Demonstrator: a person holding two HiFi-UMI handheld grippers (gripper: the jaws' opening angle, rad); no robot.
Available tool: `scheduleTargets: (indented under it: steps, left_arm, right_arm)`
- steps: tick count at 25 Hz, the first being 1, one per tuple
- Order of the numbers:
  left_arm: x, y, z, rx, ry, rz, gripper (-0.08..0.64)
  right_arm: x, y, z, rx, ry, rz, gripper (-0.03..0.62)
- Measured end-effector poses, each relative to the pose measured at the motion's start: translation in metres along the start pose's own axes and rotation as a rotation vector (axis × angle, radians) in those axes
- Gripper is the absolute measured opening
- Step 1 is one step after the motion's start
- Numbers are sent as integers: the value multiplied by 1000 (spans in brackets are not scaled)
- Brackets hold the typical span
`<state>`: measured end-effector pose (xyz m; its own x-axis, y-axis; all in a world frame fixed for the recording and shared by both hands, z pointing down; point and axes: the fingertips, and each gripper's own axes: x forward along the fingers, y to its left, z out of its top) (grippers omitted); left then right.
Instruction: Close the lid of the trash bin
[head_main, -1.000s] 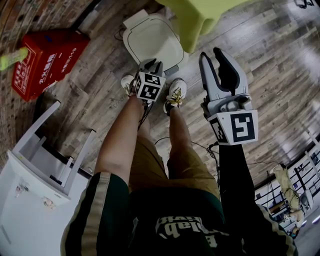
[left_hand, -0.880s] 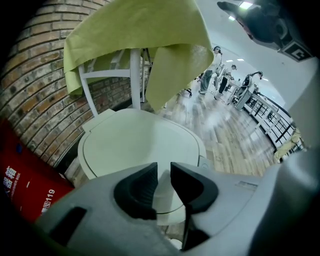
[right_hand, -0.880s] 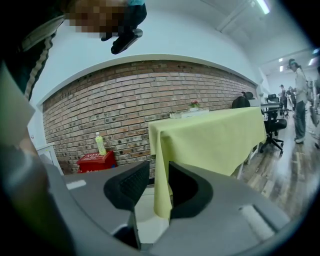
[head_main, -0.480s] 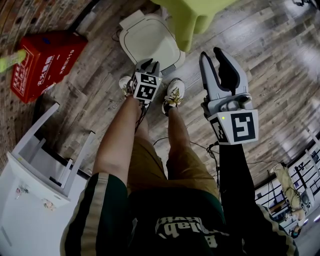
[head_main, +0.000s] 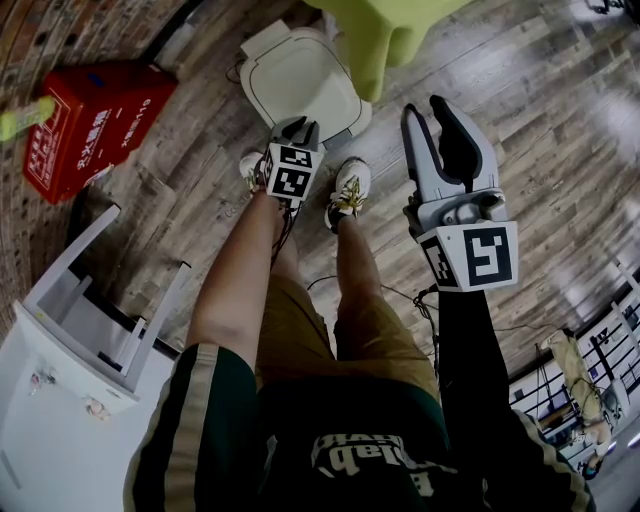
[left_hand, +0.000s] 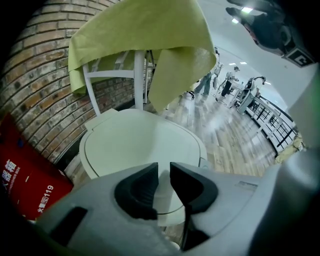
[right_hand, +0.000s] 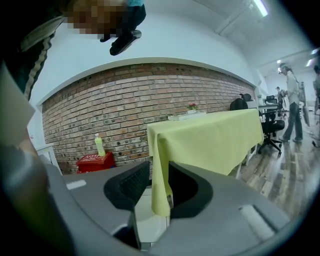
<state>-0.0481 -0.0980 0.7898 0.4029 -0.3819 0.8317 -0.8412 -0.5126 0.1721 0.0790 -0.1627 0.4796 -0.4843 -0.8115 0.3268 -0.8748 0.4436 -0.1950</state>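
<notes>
The white plastic trash bin (head_main: 345, 125) stands on the grey wooden plank floor (head_main: 520, 120) at about 12 o'clock in the head view, just beyond the person's pale shoes (head_main: 350, 185). Its smooth oval lid (head_main: 300, 80) lies flat down on the bin. A yellow-green cloth draped over a table (head_main: 390, 30) hangs at 1 o'clock from the bin, its corner close over the lid's far edge.

The left gripper (head_main: 303, 124) points steeply down over the lid's near rim, at 6 o'clock from the lid's middle. Its jaws have just been closing and now stand a narrow slit apart, with nothing between them. In the left gripper view the lid (left_hand: 140, 145) shows through that slit.

The right gripper (head_main: 426, 106) hangs at 3 o'clock from the bin, well apart from it, its jaws spread and empty.

A red cardboard box (head_main: 95, 120) sits at 9 o'clock from the bin, against a brick wall (right_hand: 125, 110).
</notes>
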Motion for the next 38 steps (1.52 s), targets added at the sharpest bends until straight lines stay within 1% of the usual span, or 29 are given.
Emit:
scheduleTargets:
  steps: [2,4,11,15,18,22,26,29,35,38]
  left_arm:
    - [-2,0,-1,-10,-3,-22,89]
    - [-8,1,2,1,-22,-30,91]
    - [-47,0,51,43,-156,1,103]
    - [-78,1,88,105,-226,21,104]
    - [-110,2,112,109,-267,45,104]
    - [-154,3,144,105,-345,87,104]
    - [-199,4,171,119,-405,130,106]
    - [-233,8,193,115,-457,162,107]
    - [-303,6,235,98,-540,220,109]
    - [-341,-2,258,121,-584,256,109]
  right_arm:
    - [-1,0,1,-2,-2,0,133]
    - [-2,0,2,-6,-4,2,133]
    - [-7,6,14,-9,-17,13,133]
    - [-9,12,26,-9,-36,25,132]
    - [-13,18,34,-10,-43,37,132]
    - [-17,22,53,-18,-63,48,132]
    - [-23,27,71,-26,-77,56,132]
    - [-22,32,86,-42,-84,68,132]
    - [-26,47,119,-86,-96,123,133]
    - [-32,52,144,-94,-110,138,135]
